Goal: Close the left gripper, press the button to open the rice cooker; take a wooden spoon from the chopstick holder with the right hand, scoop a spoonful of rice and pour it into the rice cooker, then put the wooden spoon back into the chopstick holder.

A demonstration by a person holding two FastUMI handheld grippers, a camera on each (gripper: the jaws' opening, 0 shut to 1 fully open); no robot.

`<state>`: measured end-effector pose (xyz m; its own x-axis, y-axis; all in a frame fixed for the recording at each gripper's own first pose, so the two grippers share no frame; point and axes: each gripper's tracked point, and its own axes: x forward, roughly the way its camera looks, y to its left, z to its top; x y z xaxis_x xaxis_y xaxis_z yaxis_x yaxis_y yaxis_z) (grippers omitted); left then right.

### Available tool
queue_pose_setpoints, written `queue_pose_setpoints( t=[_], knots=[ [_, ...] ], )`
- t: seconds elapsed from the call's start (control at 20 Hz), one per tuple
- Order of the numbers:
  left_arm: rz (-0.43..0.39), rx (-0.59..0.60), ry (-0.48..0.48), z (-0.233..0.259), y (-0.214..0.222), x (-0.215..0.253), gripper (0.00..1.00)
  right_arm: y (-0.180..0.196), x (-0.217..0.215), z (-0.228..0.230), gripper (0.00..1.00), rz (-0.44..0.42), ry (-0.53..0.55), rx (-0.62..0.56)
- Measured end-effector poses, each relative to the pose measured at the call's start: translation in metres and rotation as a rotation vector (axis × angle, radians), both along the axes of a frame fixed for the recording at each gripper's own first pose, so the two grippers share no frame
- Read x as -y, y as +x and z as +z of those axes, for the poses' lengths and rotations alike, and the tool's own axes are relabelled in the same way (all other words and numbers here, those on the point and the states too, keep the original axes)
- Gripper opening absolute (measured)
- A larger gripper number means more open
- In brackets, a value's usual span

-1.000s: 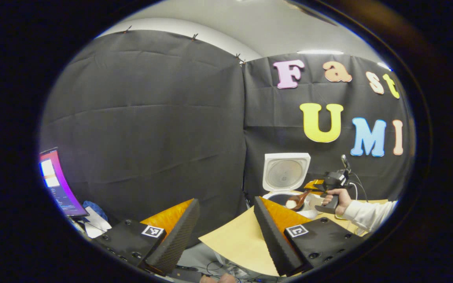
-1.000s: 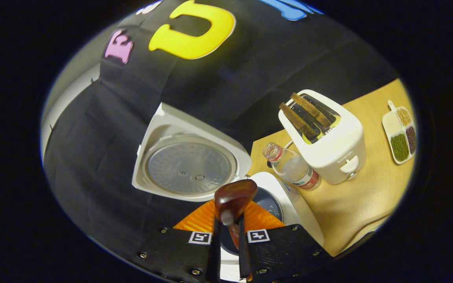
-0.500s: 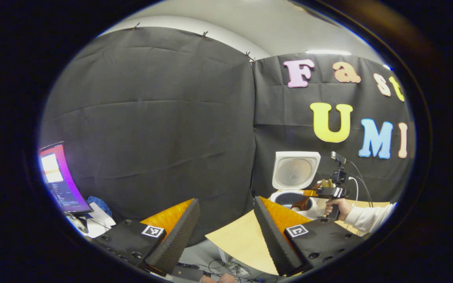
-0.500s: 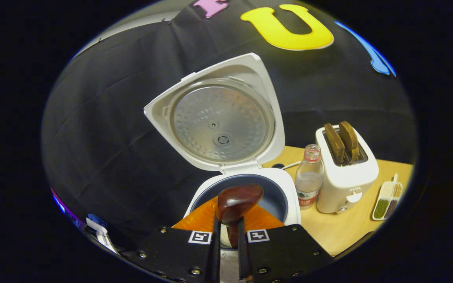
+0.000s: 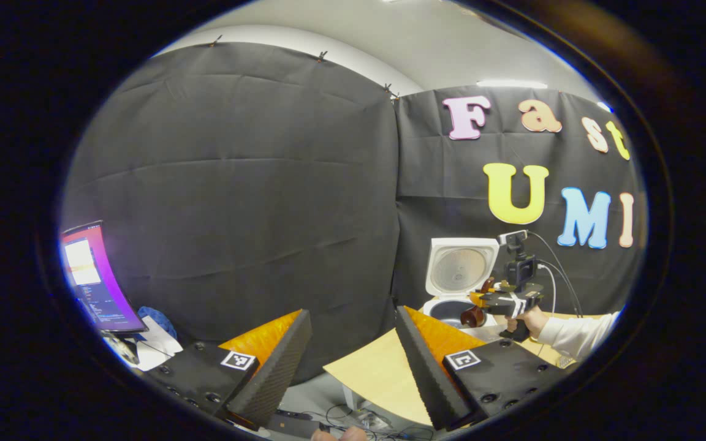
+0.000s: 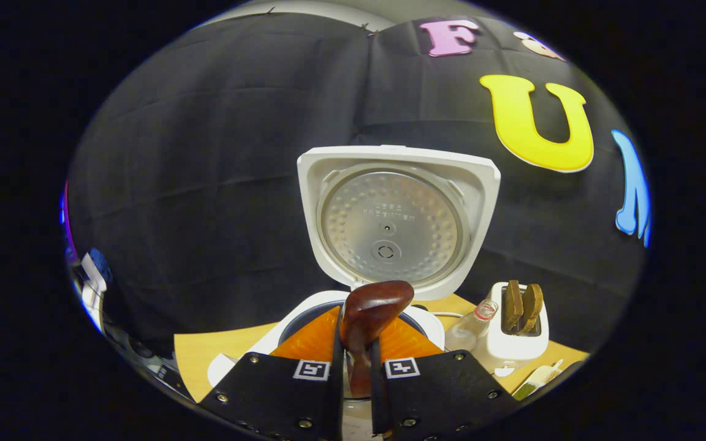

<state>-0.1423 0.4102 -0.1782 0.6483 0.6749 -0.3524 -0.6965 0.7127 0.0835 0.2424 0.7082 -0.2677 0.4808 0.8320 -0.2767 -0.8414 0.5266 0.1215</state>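
Observation:
The white rice cooker [image 6: 399, 214] stands open with its lid upright and its dark inner pot [image 6: 304, 315] below. My right gripper [image 6: 353, 361] is shut on the handle of the dark wooden spoon [image 6: 372, 309], whose bowl sits just in front of the pot's rim, turned back side up. In the left gripper view the rice cooker [image 5: 460, 269] is far off at the right, with the right gripper [image 5: 500, 300] and the spoon [image 5: 471, 316] beside its pot, held by a hand [image 5: 534, 320]. My left gripper [image 5: 353, 349] is open with nothing between its fingers, away from the table.
A white toaster [image 6: 515, 334] with two brown slices and a plastic bottle [image 6: 472, 324] stand right of the cooker on the wooden table [image 6: 206, 355]. A small divided dish [image 6: 537, 376] lies at the table's right. A lit monitor [image 5: 92, 278] stands far left.
The right gripper has rolled level and drawn back from over the pot, so the cooker now sits upright and centred. The spoon's bowl has lifted out. The left gripper has hardly moved.

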Motion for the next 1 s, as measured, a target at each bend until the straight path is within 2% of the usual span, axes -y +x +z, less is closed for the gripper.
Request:
queue_pose_setpoints(
  t=[0.15,0.3,0.45,0.7,0.85,1.0],
  knots=[
    [0.021,0.005,0.011,0.008,-0.018,-0.002,0.96,-0.005,0.000,0.008,0.18,-0.019,0.084,-0.111],
    [0.021,0.021,0.017,0.014,-0.027,-0.005,0.94,-0.002,0.008,0.028,0.19,-0.059,0.180,-0.270],
    [0.012,0.047,0.024,0.024,-0.037,-0.004,0.94,0.009,0.011,0.029,0.19,-0.081,0.268,-0.442],
    [0.014,0.076,0.021,0.033,-0.060,-0.002,0.94,0.025,0.028,0.035,0.19,-0.181,0.422,-0.681],
    [0.008,0.102,0.012,0.038,-0.078,-0.002,0.94,0.024,0.052,0.050,0.19,-0.227,0.540,-0.824],
    [-0.042,0.130,0.026,0.046,-0.079,0.007,0.94,0.016,0.099,0.065,0.19,-0.268,0.635,-0.892]
  ],
)
